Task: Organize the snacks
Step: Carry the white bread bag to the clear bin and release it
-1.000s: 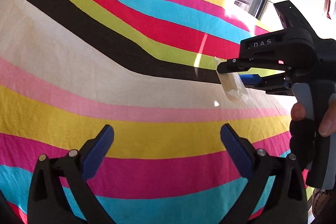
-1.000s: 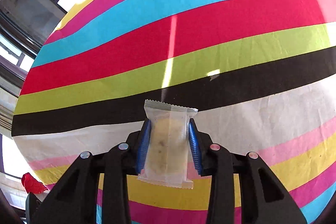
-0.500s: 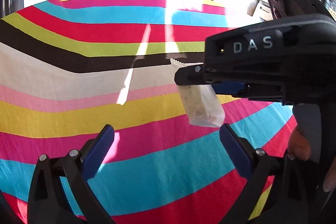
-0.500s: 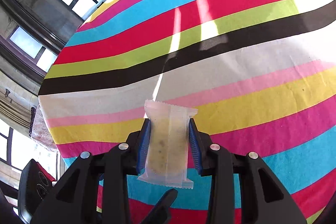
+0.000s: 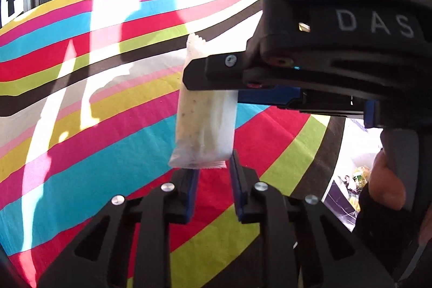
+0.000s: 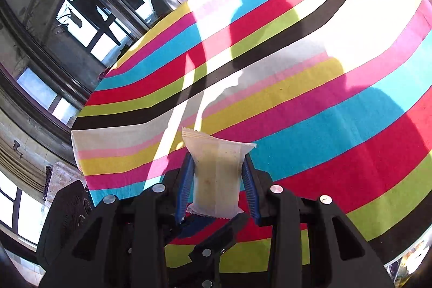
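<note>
Holding: the right hand-held gripper point(image 6: 217, 180) pinches a translucent white plastic snack packet with a pale speckled bar inside point(image 6: 217, 174), its blue pads pressing the packet's two long sides.
Packet place: in the air above the striped multicolour cloth on the bench point(image 5: 81, 99), touching nothing but the pads.
Long axis: the packet point(image 5: 203, 123) runs along the right hand-held gripper's fingers, one crimped end past their tips, the other back toward its body.
Key relation: in the left wrist view the packet's lower crimped end hangs just ahead of, and slightly above, the left hand-held gripper point(image 5: 214, 180); the packet lies straight forward from it, long axis roughly in line with its fingers.
Left state: its blue pads point(image 5: 236, 174) stand narrowly apart with nothing between them; the packet's end is not yet inside that gap.
Judgement: this looks like a hand-over, left taking the free end.
View difference: the left wrist view shows the right tool point(image 5: 324, 58) from the side and the packet's whole length; the right wrist view shows the squeeze on both long sides, and a fingertip of the left tool below the packet.
</note>
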Motion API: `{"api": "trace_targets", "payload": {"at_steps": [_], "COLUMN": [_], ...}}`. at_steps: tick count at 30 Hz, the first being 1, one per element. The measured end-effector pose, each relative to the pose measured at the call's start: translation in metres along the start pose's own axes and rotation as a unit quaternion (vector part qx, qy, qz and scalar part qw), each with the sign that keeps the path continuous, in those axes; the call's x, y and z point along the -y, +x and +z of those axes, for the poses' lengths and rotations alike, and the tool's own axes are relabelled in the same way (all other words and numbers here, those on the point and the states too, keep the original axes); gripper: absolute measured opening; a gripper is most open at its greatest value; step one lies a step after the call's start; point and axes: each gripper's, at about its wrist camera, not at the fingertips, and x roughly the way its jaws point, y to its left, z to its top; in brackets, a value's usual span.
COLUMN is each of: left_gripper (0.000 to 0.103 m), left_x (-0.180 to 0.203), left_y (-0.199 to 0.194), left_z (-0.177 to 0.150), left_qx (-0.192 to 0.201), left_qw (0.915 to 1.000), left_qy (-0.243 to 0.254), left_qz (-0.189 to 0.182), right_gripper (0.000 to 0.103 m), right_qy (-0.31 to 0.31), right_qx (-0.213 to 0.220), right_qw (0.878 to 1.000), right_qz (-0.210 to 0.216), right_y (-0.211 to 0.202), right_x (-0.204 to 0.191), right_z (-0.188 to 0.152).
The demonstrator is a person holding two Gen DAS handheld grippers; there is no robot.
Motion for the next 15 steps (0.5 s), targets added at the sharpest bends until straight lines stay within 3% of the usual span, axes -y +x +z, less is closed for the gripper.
{"api": "trace_targets", "payload": {"at_steps": [4,8,15], "left_gripper": [0.02,0.019,0.019], "left_x": [0.058,0.113,0.215], "left_y": [0.007,0.016,0.038], "left_z": [0.003,0.006,-0.008], "left_qx": [-0.008,-0.026,-0.076], "left_qw": [0.9971,0.9883,0.9542], "left_qy": [0.067,0.121,0.237], "left_qz": [-0.036,-0.09,-0.166], "right_gripper": [0.036,0.036,0.036], "right_qy": [0.044,0.079,0.145], "right_qx": [0.035,0.07,0.105], "right_qw": [0.998,0.994,0.98], "right_qz": [-0.014,-0.036,-0.092], "right_y": [-0.053,-0.108,-0.191], "right_x": [0.043,0.079,0.142], "right_z": [-0.011,-0.031,-0.078]}}
